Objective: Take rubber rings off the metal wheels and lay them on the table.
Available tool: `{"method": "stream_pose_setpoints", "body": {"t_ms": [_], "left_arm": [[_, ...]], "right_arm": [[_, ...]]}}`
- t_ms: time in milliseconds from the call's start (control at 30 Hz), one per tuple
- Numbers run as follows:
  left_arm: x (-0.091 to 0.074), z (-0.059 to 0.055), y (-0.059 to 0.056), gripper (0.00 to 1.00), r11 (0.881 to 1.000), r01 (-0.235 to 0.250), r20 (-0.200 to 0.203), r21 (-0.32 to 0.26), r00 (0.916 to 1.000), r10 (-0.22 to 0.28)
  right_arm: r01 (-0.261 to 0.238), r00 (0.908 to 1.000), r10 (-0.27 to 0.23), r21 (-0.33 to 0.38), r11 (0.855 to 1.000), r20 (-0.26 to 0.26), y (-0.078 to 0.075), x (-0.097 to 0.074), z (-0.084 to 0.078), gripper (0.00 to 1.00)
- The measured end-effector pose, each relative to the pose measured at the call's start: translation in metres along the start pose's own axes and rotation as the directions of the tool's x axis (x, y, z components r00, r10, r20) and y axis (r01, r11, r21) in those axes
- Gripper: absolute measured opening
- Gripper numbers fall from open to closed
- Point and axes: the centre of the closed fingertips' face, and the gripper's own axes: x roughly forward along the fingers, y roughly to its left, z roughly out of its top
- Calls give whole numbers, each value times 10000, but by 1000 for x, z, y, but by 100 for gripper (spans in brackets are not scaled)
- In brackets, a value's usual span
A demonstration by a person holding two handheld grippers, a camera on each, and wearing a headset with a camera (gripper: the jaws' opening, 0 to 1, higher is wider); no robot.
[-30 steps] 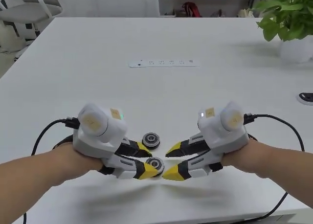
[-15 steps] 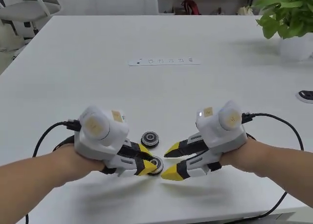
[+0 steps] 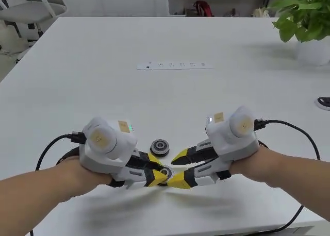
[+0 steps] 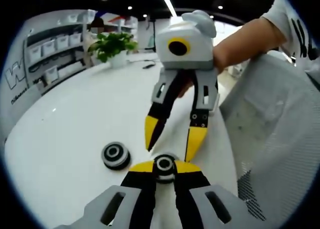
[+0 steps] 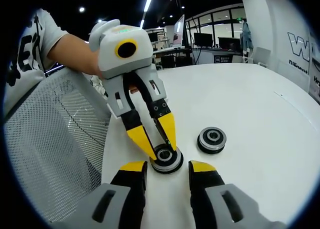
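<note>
Metal wheel (image 4: 165, 164) is clenched in the left tool (image 4: 165, 168); the released right tool (image 3: 176, 169) sits at its 3 o'clock.

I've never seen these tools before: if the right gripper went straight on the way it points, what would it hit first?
Most likely the wheel held by the left gripper; it sits just ahead of the right gripper's open tips.

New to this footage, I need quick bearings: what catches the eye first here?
The left white tool with yellow-tipped jaws clamps a small metal wheel with a black rubber ring near the front edge of the white table; the matching right tool stands open facing it. A second ringed wheel lies just behind them.
</note>
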Motion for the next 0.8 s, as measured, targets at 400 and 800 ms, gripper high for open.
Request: {"method": "stream_pose_setpoints", "body": {"t_ms": [400, 800], "left_arm": [[0, 0, 0, 13, 9999, -142, 62, -64, 9999, 142], [-1, 0, 1, 13, 9995, -309, 96, -103, 9995, 310]], "right_arm": [[-56, 9999, 54, -139, 9999, -84, 4, 7, 0, 30], [331, 9992, -343, -608, 9976, -188, 5, 11, -1, 27]]}}
